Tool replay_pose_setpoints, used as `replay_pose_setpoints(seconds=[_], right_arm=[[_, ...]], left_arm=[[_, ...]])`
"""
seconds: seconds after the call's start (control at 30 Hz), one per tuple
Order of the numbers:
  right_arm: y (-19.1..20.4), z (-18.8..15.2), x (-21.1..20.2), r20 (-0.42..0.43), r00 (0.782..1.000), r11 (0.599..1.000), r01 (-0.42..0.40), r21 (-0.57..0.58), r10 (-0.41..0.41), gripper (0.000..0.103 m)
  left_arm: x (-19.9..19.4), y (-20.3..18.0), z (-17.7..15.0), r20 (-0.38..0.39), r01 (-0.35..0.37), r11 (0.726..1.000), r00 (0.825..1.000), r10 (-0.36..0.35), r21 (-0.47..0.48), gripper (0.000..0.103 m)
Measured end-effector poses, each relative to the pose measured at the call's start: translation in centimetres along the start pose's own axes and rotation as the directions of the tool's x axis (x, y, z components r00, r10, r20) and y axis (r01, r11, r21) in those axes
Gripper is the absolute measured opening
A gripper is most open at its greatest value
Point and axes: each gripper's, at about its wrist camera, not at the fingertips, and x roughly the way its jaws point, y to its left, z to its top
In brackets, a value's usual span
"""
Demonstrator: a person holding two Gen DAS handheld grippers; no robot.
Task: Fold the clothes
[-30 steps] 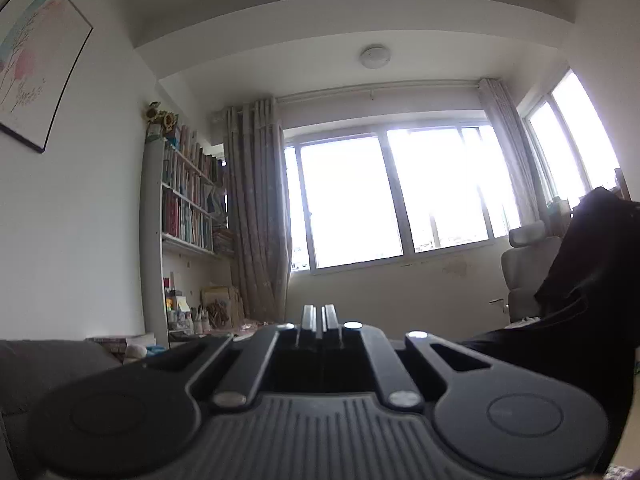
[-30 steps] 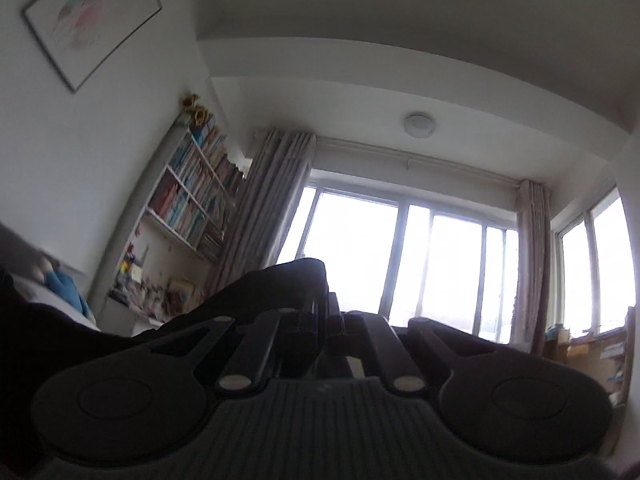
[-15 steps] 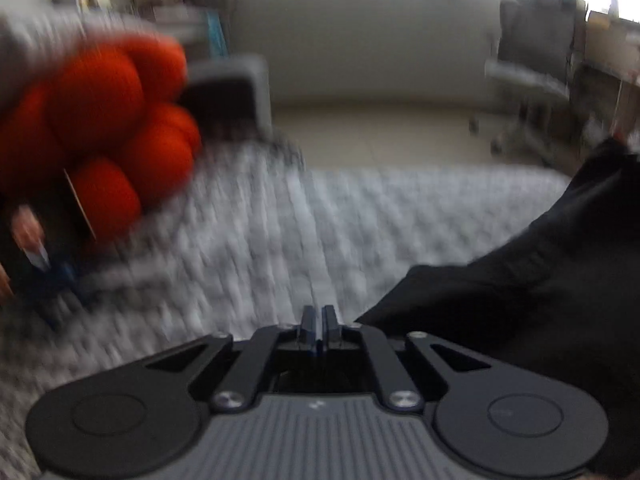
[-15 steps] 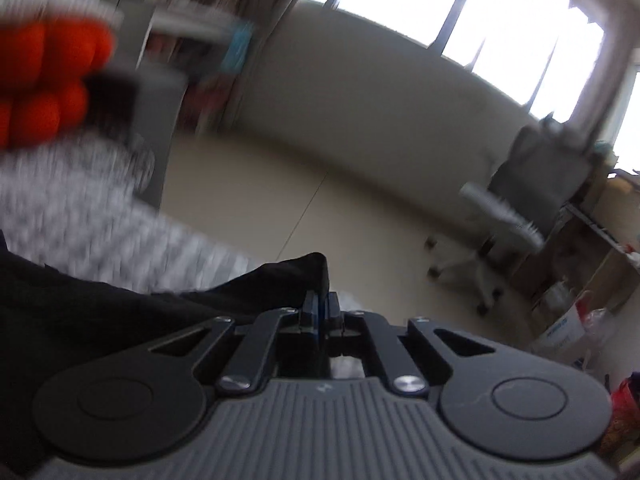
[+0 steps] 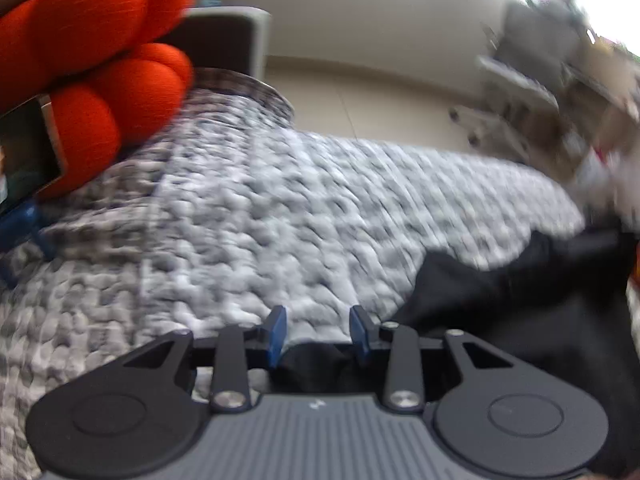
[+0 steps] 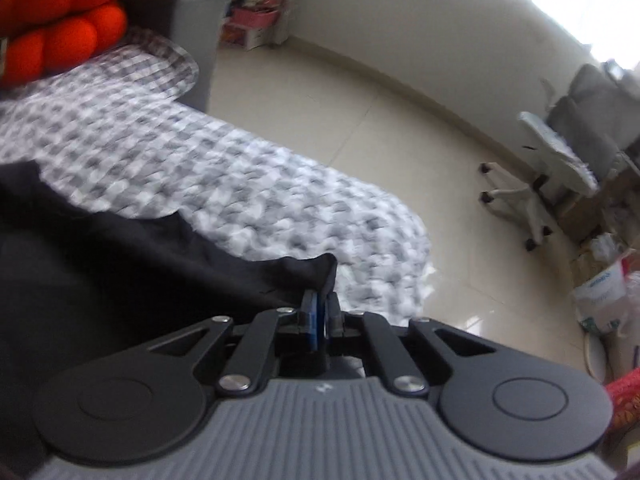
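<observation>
A black garment (image 5: 520, 312) lies on the grey-and-white quilted cover (image 5: 280, 208), spreading to the right in the left wrist view. My left gripper (image 5: 318, 334) stands open just above the cover, with a black fold of the garment under and behind its blue fingertips. In the right wrist view the same black garment (image 6: 120, 264) fills the left side, and my right gripper (image 6: 320, 316) is shut on its corner, which pokes up past the blue pads. The right gripper is near the cover's (image 6: 280, 184) outer edge.
An orange knotted cushion (image 5: 88, 60) sits at the upper left against a grey sofa arm (image 6: 180, 28). Past the cover's edge is pale tiled floor (image 6: 380, 128), with a wheeled office chair (image 6: 560, 168) and bags and boxes (image 6: 600, 288) at the right.
Both grippers swung down from pointing at the windows to the quilted cover, bringing the black garment down. My left gripper has opened and let go; the right stays shut on the corner.
</observation>
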Motion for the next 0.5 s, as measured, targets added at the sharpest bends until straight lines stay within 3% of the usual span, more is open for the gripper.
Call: replay_pose_setpoints(seconds=[0.07, 0.13, 0.17, 0.2, 0.4, 0.5], right_arm=[[0.0, -0.1, -0.3, 0.017, 1.000, 1.000, -0.003, 0.009, 0.003, 0.014], [0.0, -0.2, -0.6, 0.034, 0.999, 1.000, -0.006, 0.019, 0.005, 0.023], [0.0, -0.3, -0.8, 0.042, 0.999, 1.000, -0.007, 0.023, 0.006, 0.044], [0.3, 0.0, -0.7, 0.060, 0.998, 1.000, -0.005, 0.007, 0.004, 0.056], [0.7, 0.2, 0.5, 0.060, 0.998, 1.000, -0.025, -0.003, 0.025, 0.056], [0.9, -0.3, 1.7, -0.002, 0.998, 0.998, -0.060, -0.004, 0.060, 0.052]], left_arm=[[0.2, -1.3, -0.1, 0.002, -0.015, 0.998, 1.000, 0.015, 0.064, 0.033], [0.1, -1.5, -0.2, 0.005, -0.008, 0.997, 1.000, 0.007, 0.072, 0.033], [0.0, -1.7, -0.3, 0.007, -0.004, 0.997, 1.000, 0.003, 0.076, 0.033], [-0.1, -1.7, -0.3, 0.010, 0.001, 0.997, 1.000, -0.002, 0.077, 0.032], [-1.5, 1.0, 0.2, 0.086, 0.088, 0.993, 0.993, -0.081, -0.083, 0.034], [-1.1, 0.4, 0.2, 0.075, 0.112, 0.992, 0.991, -0.108, -0.058, 0.038]])
